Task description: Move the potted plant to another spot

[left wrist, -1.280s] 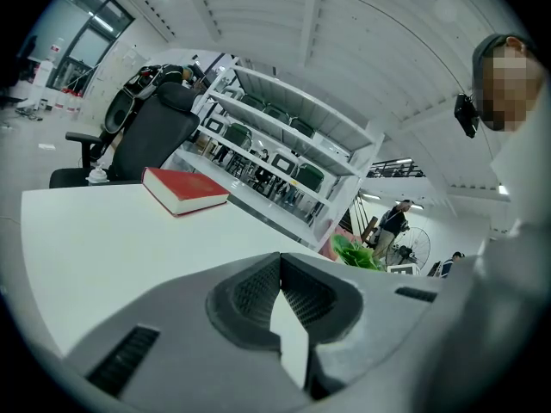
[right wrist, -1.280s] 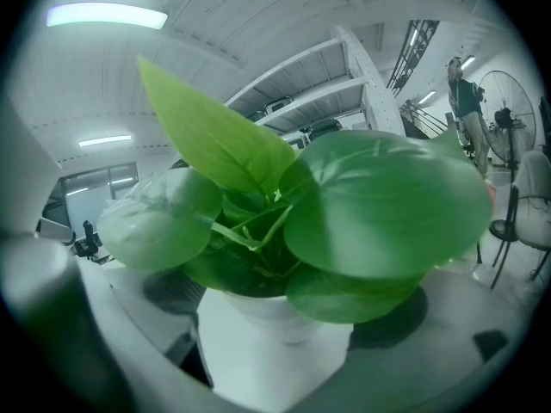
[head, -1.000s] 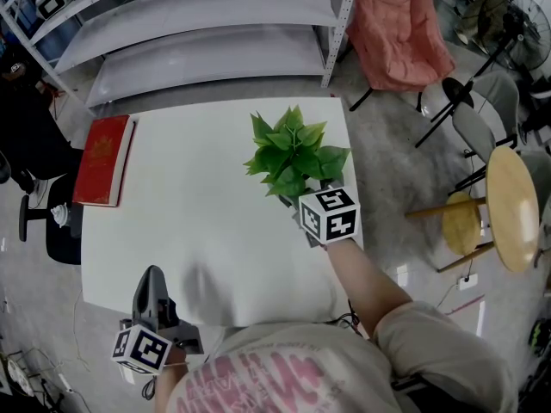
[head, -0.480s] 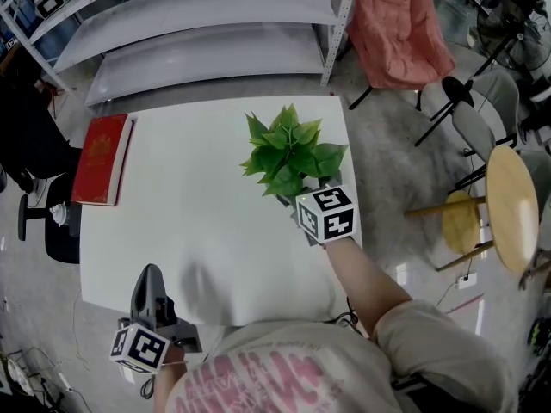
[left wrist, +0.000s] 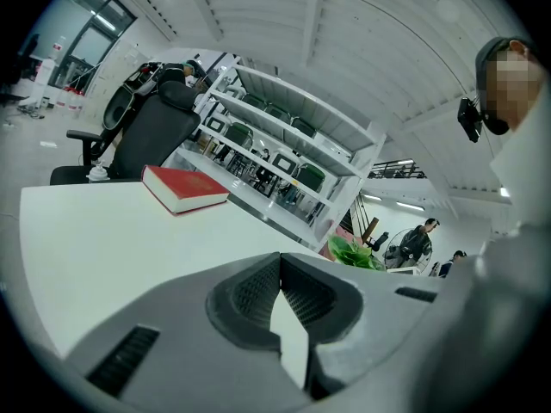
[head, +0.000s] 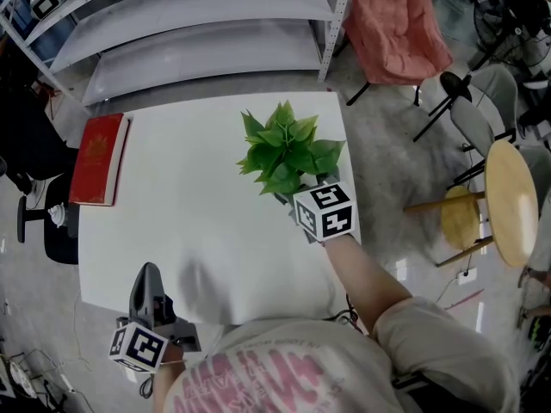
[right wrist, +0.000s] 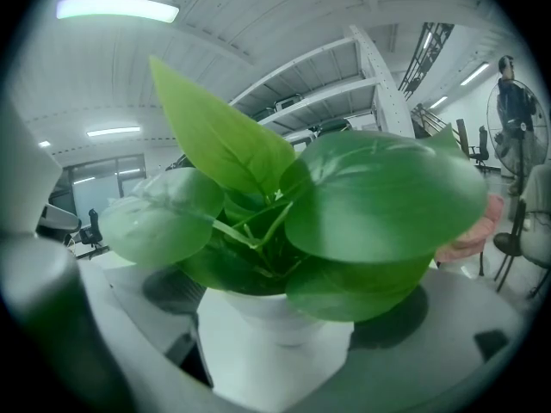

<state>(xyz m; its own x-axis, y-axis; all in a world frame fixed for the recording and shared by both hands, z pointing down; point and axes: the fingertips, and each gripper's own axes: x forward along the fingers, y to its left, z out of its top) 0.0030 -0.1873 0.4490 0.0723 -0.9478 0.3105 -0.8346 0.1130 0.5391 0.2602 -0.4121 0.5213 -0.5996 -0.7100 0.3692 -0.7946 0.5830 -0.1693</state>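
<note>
The potted plant point(head: 287, 149), broad green leaves in a small white pot point(right wrist: 277, 344), stands toward the right side of the white table point(head: 198, 213). My right gripper point(head: 299, 198) comes at it from the near side, and its jaws close on the pot's two sides under the leaves point(right wrist: 362, 205). My left gripper point(head: 148, 280) rests at the table's front left edge, shut and empty, jaws touching point(left wrist: 280, 269). From there the plant point(left wrist: 355, 254) shows far off to the right.
A red book point(head: 96, 160) lies at the table's left edge. Grey metal shelves point(head: 198, 33) run behind the table. A pink chair point(head: 392, 24), a round wooden stool point(head: 508, 205) and black chairs stand on the floor to the right.
The plant and my right gripper have shifted very slightly left on the table. The left gripper has stayed put.
</note>
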